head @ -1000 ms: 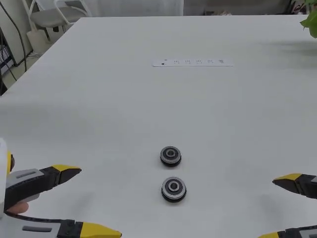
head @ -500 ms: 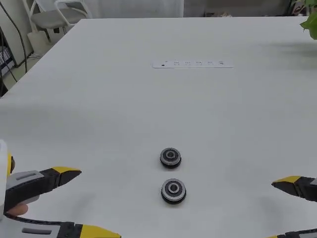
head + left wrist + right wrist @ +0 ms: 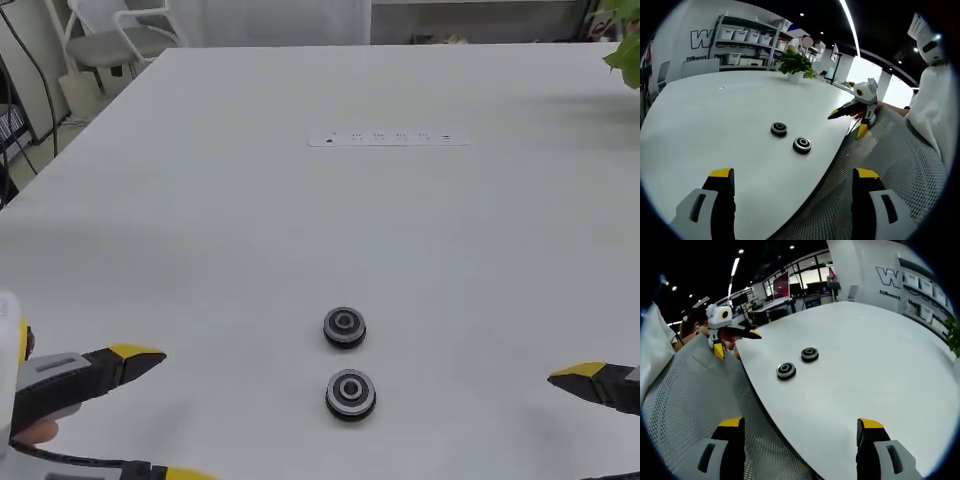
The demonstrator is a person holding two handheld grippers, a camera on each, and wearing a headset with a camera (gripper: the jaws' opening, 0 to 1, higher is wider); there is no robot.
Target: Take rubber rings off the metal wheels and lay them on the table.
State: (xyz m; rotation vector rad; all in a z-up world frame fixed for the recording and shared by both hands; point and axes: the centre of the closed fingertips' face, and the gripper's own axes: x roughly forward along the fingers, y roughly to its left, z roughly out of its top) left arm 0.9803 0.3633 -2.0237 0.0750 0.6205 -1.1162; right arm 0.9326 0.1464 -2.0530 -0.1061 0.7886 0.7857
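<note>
**Table** point(image 3: 200, 200): one, white, smooth and matt, with a rectangular top. It spans most of the head view.

**Mesh** point(image 3: 890, 150): grey perforated material with an open weave. It lies along the table edge, in the lower right of the left gripper view and the lower left of the right gripper view.

**Chair** point(image 3: 110, 35): one, pale, with a thin tube frame, in the upper left corner of the head view, beyond the table.

**Plant** point(image 3: 625, 50): one, with green leaves, at the upper right edge of the head view.

**Strip** point(image 3: 388, 138): one, flat, white and narrow, with a row of small dark marks. It lies on the table at upper centre of the head view.

**Left gripper** point(image 3: 792, 173): grey jaws with yellow tips. The jaws stand wide apart and hold nothing. In the head view it sits at the lower left.

**Right gripper** point(image 3: 800, 422): same build. The jaws stand wide apart and hold nothing. In the head view it sits at the lower right edge.

**Wheels**: two, round, lying flat on the table at lower centre of the head view, between the grippers and clear of both. The upper wheel point(image 3: 345, 327) and the lower wheel point(image 3: 350, 394) are near each other but do not touch. Each has a bright metal hub with a dark rubber ring point(image 3: 327, 328) around it.
</note>
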